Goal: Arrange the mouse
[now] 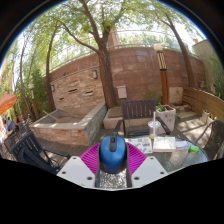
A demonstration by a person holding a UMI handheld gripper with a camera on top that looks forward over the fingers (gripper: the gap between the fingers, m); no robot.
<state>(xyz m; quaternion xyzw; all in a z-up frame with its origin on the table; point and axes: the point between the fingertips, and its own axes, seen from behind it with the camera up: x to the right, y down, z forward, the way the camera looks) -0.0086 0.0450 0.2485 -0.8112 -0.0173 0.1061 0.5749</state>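
A blue computer mouse (111, 154) sits between my gripper's (111, 160) two fingers, whose magenta pads (91, 158) press on its left and right sides. The mouse is held up off the table, its nose pointing forward. A glass-topped patio table (185, 158) lies below and ahead to the right.
An outdoor patio: a brick wall (130, 75) with a tree trunk (105, 70) ahead, a stone planter (65, 125) at left, dark metal chairs (138, 112), a white cup (155, 127) and papers (165, 145) on the table at right.
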